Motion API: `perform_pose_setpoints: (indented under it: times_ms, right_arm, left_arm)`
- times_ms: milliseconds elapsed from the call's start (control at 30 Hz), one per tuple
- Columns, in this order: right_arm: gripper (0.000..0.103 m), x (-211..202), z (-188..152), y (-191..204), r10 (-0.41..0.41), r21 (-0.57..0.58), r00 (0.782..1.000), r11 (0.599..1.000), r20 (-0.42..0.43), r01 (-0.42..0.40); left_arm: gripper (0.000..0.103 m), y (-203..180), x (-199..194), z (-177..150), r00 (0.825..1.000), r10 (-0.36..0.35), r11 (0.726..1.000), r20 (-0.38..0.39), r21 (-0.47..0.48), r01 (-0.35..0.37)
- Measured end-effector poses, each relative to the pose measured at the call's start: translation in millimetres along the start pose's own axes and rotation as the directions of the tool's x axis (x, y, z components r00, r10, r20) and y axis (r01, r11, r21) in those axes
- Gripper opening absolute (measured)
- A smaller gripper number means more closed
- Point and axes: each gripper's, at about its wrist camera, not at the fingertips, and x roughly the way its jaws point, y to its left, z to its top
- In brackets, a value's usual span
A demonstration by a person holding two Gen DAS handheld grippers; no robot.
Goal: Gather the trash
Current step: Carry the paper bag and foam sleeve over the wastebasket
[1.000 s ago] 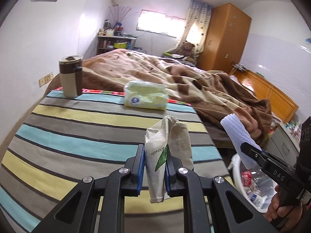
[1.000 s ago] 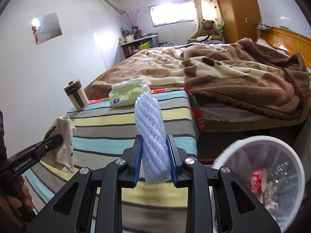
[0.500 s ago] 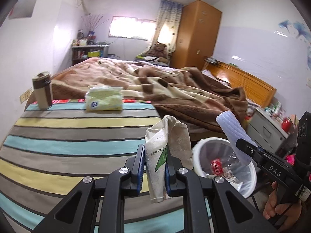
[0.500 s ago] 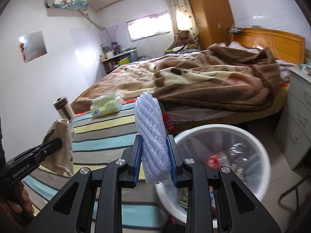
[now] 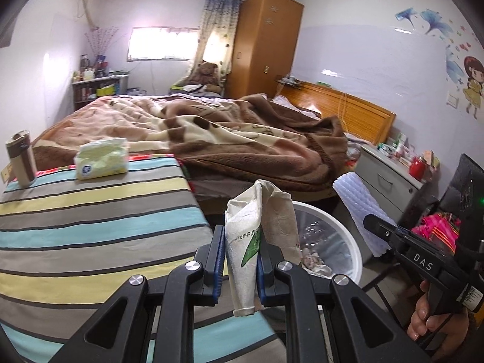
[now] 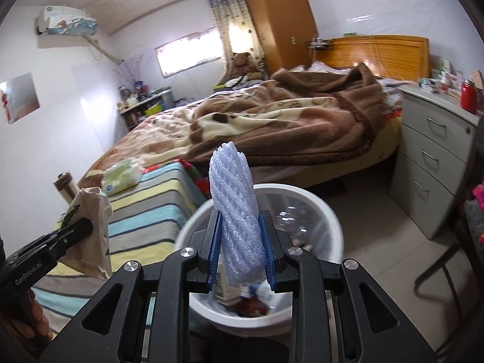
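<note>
Here, both grippers grip trash — paper wrapper (image 5: 260,242), foam sleeve (image 6: 237,220).

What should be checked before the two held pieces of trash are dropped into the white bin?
1. Left gripper clamps the crumpled paper bag: ok.
2. Right gripper clamps the foam net sleeve: ok.
3. White trash bin is open and has room above the trash already in it: ok.
4. Foam net sleeve is over the bin mouth: ok, the rim shows on both sides of it in the right wrist view.
5. Paper bag is over the bin mouth: cannot tell, it sits near the striped tabletop edge with the bin just behind it.
6. Tissue pack and tumbler stand clear of the drop: ok.
</note>
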Motion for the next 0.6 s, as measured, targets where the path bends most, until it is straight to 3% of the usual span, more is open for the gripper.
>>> perform_pose_setpoints:
  times_ms: [233,600]
  right_arm:
    - [0.026,3.1,-8.2,-21.6,-0.057,0.014,0.998,0.998,-0.033,0.058]
    - [0.026,17.4,-17.5,-40.8,-0.08,0.031,0.992,0.996,-0.096,0.084]
  left_arm:
    - [0.017,-29.2,20.9,-2.3,0.999,-0.033,0.999,-0.031,0.037,0.034]
    - [0.017,-65.2,53.4,-10.0,0.996,-0.038,0.994,-0.08,0.099,0.046]
